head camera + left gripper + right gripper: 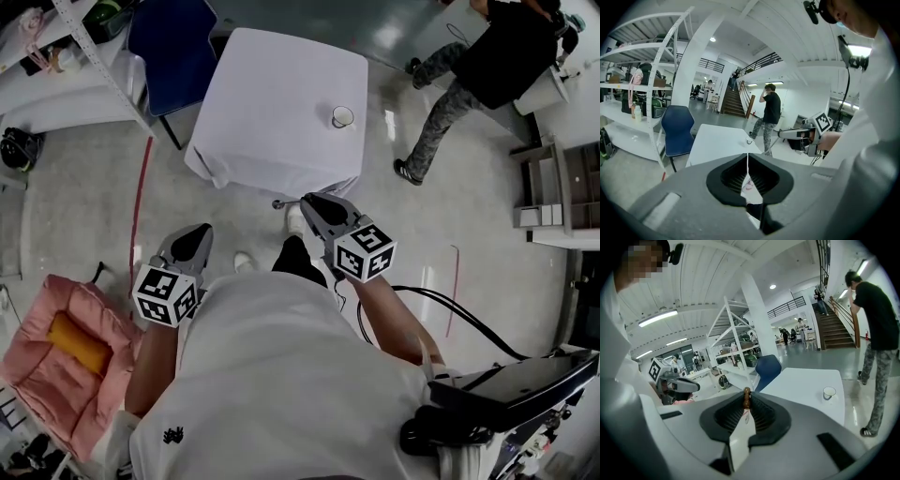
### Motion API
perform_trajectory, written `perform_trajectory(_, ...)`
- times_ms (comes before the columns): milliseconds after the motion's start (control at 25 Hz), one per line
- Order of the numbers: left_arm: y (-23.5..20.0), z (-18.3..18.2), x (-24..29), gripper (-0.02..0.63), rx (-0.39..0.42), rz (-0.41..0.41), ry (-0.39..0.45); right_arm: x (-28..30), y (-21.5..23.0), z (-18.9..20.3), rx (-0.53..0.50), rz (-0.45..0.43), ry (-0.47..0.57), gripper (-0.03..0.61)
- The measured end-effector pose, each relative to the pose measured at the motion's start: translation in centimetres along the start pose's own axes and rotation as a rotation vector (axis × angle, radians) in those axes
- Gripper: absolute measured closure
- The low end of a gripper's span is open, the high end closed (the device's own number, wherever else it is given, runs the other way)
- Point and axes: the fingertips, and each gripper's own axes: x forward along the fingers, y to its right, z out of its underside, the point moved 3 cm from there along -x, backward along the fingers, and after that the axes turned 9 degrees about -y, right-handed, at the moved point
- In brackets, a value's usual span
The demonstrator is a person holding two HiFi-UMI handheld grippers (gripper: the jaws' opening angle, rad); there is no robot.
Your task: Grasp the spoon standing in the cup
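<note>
Right gripper [307,201] clamps the spoon [746,397] at its brown handle end; judged light, stiff, prone to pivot. Left gripper [748,157]: jaws together, empty. 1 cup [343,116] stands on the table [272,103].

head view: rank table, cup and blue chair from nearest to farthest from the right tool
From the right tool, shut on the spoon:
1. table, near edge just ahead
2. cup, on the table's right side
3. blue chair, beyond the table's far left corner
</note>
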Motion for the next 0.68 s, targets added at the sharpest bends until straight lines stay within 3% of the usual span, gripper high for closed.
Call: perform_trajectory(680, 1.1, -3.1, 6.2, 0.597, 0.024, 0.032, -0.042, -1.0, 6.6, 0.0, 0.057, 0.035, 0.016, 0.531)
